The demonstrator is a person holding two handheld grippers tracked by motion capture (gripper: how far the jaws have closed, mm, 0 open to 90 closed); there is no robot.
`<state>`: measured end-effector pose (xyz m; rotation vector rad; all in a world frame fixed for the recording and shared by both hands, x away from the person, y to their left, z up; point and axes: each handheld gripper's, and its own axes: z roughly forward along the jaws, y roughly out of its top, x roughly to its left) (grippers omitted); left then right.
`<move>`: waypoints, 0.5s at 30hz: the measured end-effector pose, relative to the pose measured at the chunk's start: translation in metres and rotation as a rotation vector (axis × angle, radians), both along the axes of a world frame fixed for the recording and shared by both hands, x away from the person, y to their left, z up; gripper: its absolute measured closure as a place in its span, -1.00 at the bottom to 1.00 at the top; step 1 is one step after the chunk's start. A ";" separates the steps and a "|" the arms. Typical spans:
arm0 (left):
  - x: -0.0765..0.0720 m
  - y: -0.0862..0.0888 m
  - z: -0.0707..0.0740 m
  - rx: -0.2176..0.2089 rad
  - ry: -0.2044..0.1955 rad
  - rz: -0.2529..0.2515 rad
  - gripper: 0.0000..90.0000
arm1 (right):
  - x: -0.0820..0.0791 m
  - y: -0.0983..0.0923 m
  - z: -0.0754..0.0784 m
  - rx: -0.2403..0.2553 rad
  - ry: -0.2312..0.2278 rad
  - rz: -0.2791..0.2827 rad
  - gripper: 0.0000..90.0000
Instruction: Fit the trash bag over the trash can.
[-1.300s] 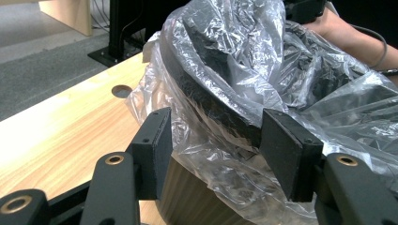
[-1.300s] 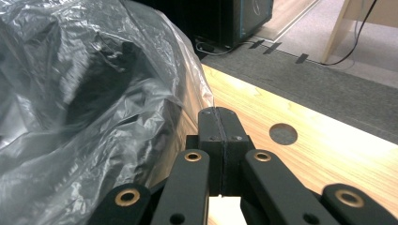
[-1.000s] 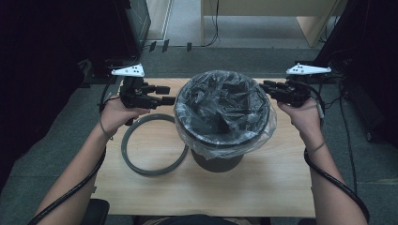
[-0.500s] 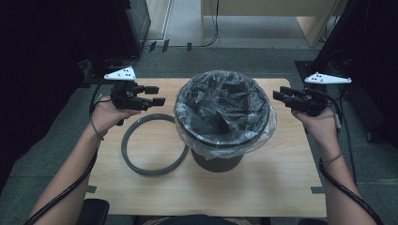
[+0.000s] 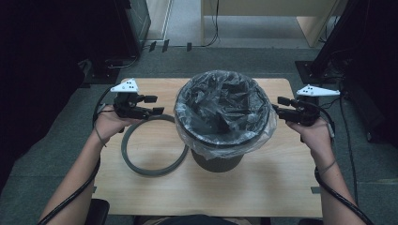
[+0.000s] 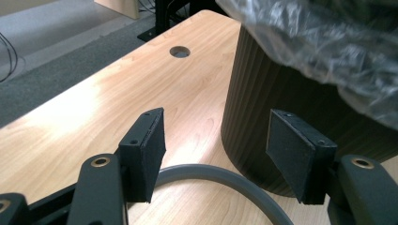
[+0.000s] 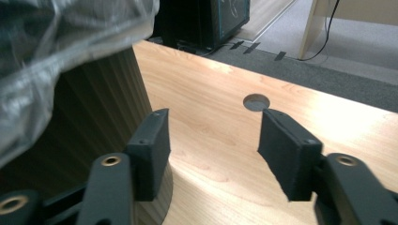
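Dim, soft overall; glare on table; surroundings perhaps underexposed.

Bag-lined dark bin upright beside grey ring

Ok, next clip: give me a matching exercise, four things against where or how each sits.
Things:
1. grey ring
2. plastic liner
3. left gripper
4. bin

Places or states:
A. folded over the bin's rim
B. flat on the table, left of the bin
C. upright mid-table
D. jaws open, nothing between them, above the ring's far edge

Pairs: 1-B, 2-A, 3-D, 4-C
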<state>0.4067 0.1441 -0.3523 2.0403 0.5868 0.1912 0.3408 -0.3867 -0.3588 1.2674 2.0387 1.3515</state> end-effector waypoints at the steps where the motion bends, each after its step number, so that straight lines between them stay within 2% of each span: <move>1: 0.000 0.001 -0.003 -0.001 0.000 0.003 -0.18 | -0.001 0.001 -0.002 -0.003 0.001 0.001 -0.07; 4: 0.001 0.002 -0.014 -0.001 0.013 0.014 -0.19 | -0.002 0.002 -0.009 -0.011 0.010 0.001 -0.12; 7: 0.000 0.003 -0.024 0.020 0.010 0.020 -0.19 | -0.003 0.004 -0.015 -0.009 0.018 0.001 -0.16; 10: -0.001 0.002 -0.032 0.036 -0.035 0.019 -0.18 | -0.005 0.005 -0.020 0.004 0.015 -0.002 -0.19; 13: -0.002 0.002 -0.043 0.019 -0.020 0.020 -0.19 | -0.007 0.006 -0.028 0.012 0.015 0.001 -0.19; 15: -0.002 0.003 -0.051 0.032 -0.010 0.028 -0.19 | -0.009 0.007 -0.036 -0.002 0.025 0.000 -0.20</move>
